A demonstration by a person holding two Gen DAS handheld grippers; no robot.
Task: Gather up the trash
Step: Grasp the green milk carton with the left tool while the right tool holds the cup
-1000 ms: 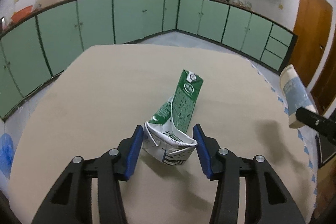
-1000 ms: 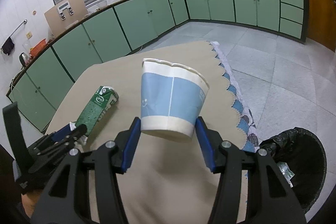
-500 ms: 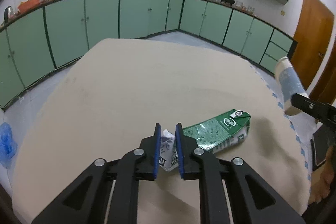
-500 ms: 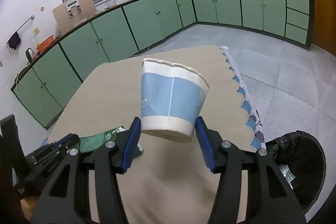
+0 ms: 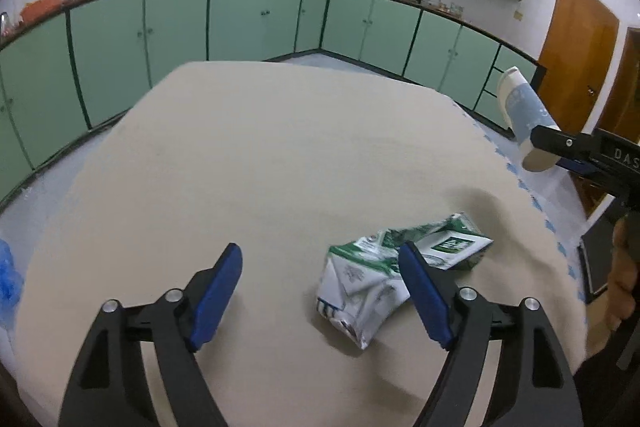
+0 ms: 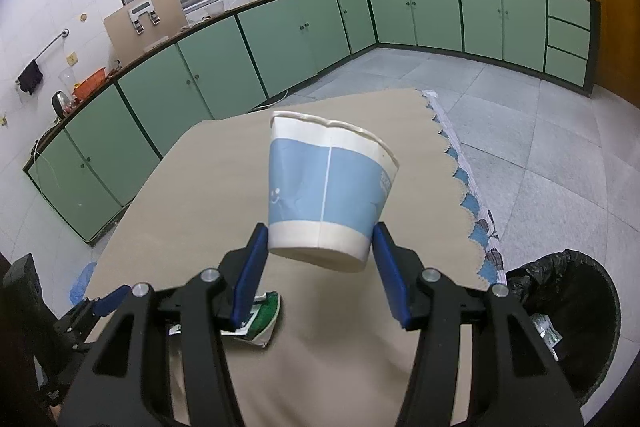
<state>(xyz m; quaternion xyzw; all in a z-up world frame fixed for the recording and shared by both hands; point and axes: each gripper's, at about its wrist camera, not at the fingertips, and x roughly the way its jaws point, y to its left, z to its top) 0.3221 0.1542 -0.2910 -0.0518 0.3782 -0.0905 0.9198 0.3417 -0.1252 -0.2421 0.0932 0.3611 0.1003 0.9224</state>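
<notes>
A crushed green-and-white milk carton (image 5: 384,275) lies flat on the beige table (image 5: 260,147), partly behind my left gripper's right finger. My left gripper (image 5: 320,291) is open and empty, just above the table. My right gripper (image 6: 320,267) is shut on a blue-and-white paper cup (image 6: 328,195), held upright above the table; the cup (image 5: 524,123) also shows at the right in the left wrist view. The carton (image 6: 260,319) shows under the right gripper's left finger.
A black-lined trash bin (image 6: 572,331) with some litter stands on the floor beyond the table's scalloped right edge (image 6: 460,179). Green kitchen cabinets (image 5: 240,23) ring the room. A blue bag (image 5: 8,279) lies on the floor left.
My left gripper, shut on the carton half a second ago, has opened. The carton now lies flat on the table to the right. The right gripper still holds the cup.
</notes>
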